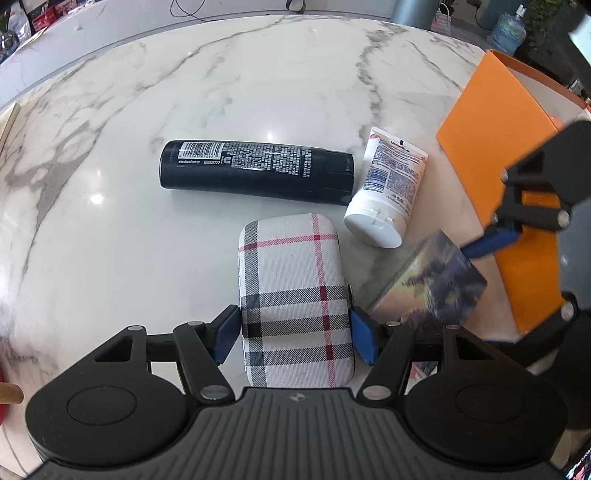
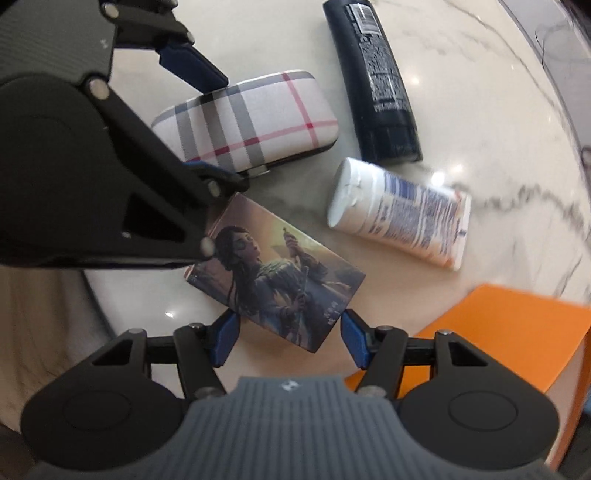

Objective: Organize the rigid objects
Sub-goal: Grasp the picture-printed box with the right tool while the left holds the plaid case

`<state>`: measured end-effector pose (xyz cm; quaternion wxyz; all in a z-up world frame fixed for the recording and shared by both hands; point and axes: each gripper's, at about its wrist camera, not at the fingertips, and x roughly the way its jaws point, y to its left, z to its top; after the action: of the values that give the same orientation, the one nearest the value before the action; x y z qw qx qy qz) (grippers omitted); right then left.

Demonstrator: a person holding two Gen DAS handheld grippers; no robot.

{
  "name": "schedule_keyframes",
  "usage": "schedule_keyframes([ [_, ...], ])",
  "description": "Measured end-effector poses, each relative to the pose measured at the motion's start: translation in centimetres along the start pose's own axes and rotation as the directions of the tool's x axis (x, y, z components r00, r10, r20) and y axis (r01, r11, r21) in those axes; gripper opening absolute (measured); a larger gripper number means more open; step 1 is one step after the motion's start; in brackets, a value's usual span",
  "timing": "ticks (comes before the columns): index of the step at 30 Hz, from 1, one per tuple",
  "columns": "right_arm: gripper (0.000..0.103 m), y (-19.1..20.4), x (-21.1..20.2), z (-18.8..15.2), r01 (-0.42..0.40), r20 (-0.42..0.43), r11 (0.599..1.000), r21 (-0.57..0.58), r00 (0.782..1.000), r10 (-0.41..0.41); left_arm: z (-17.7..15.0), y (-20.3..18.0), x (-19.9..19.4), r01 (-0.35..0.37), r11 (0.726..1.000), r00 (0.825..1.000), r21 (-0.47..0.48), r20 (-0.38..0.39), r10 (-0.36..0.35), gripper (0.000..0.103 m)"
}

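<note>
My left gripper (image 1: 295, 332) is shut on a plaid glasses case (image 1: 295, 295) that lies on the marble table; the case also shows in the right wrist view (image 2: 258, 114). My right gripper (image 2: 288, 336) is shut on a small picture box (image 2: 280, 284) showing a painted figure; the box also appears in the left wrist view (image 1: 432, 284). A black bottle (image 1: 255, 170) lies on its side beyond the case, also in the right wrist view (image 2: 373, 77). A white Vaseline tube (image 1: 388, 184) lies next to the bottle's cap, also in the right wrist view (image 2: 402, 214).
An open orange box (image 1: 491, 147) stands at the right of the marble table (image 1: 221, 74), and its orange flap shows in the right wrist view (image 2: 509, 332). The table's rounded edge curves along the far side. Shelves and a water jug (image 1: 508, 31) lie beyond it.
</note>
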<state>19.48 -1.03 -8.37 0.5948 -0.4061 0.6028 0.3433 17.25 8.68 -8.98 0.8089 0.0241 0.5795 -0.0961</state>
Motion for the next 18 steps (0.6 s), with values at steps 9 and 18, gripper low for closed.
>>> schedule_keyframes([
  [9,0.074,2.3,-1.5,-0.7,0.093,0.101,0.979,-0.183,0.992,-0.075,0.0,-0.1,0.0,-0.010,1.000,1.000,-0.012,0.001,0.010,0.073],
  [18,0.081,3.8,-1.5,-0.4,0.094,0.153,0.931,-0.352,0.987,-0.041,0.0,0.1,0.1,-0.005,1.000,1.000,-0.020,0.004,0.005,0.073],
])
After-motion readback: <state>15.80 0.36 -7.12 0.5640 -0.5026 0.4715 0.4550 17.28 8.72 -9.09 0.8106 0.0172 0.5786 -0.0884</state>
